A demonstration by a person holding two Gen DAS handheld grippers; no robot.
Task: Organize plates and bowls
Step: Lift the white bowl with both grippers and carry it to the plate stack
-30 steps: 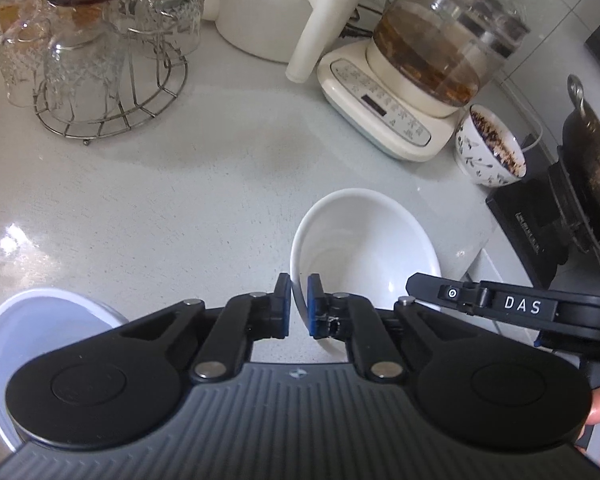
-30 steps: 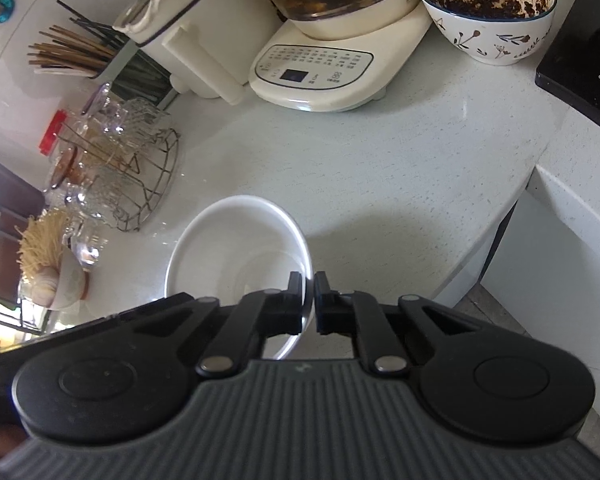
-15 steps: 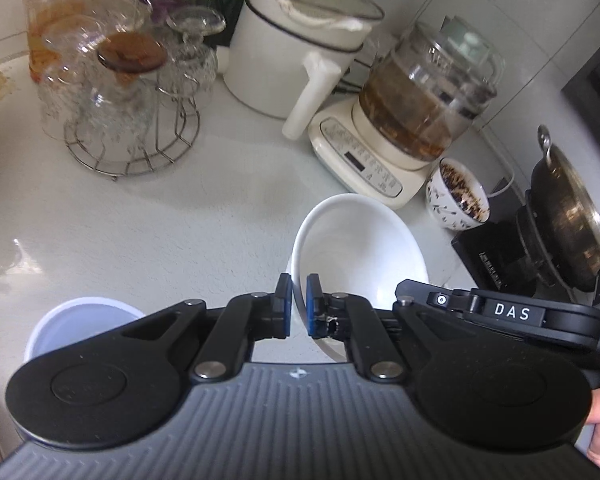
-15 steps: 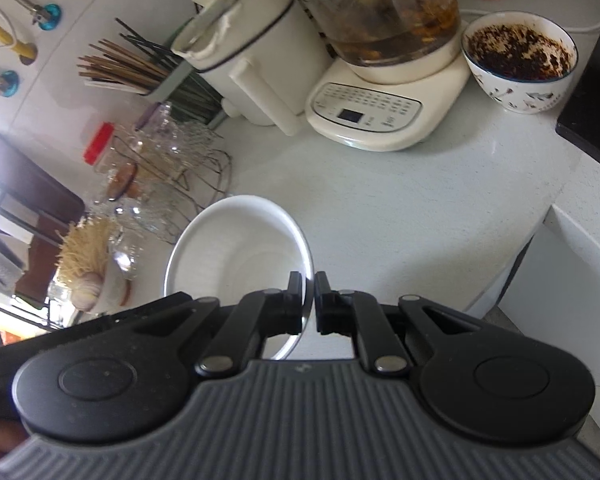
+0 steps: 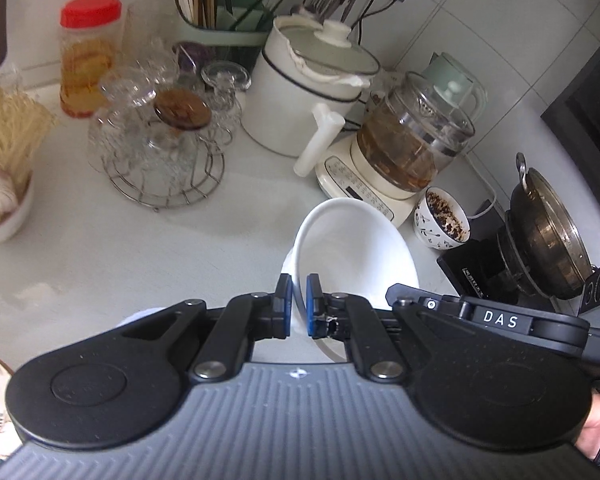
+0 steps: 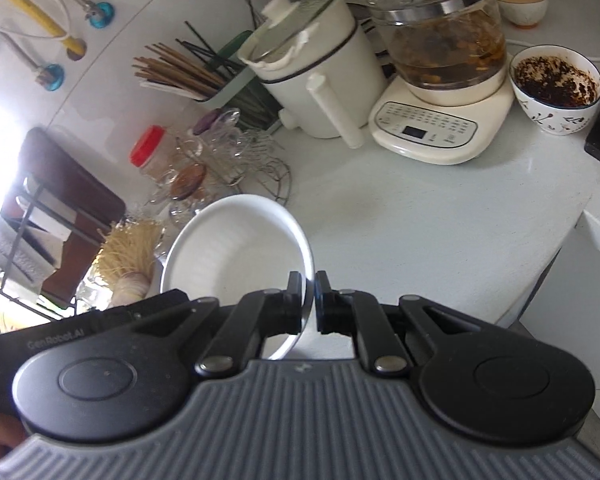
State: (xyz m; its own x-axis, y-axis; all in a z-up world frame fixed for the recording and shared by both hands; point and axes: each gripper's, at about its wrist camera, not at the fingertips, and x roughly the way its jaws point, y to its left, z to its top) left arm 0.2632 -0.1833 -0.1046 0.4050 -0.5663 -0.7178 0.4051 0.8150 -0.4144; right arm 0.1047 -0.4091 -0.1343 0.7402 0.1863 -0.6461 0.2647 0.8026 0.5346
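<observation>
Two-handed carry of one deep white ceramic bowl [image 5: 352,256]: left gripper [image 5: 298,306] pinching the near left rim between blue-padded fingers [image 5: 284,304], right gripper [image 6: 309,302] pinching the opposite rim, fingers [image 6: 296,300] nearly pressed together on the thin wall. Held clear above the pale speckled desk [image 5: 140,248], tilted toward the cameras. Opposite-edge grips probably for balance, keeping it away from the wire rack of clear glass cups [image 5: 164,152].
</observation>
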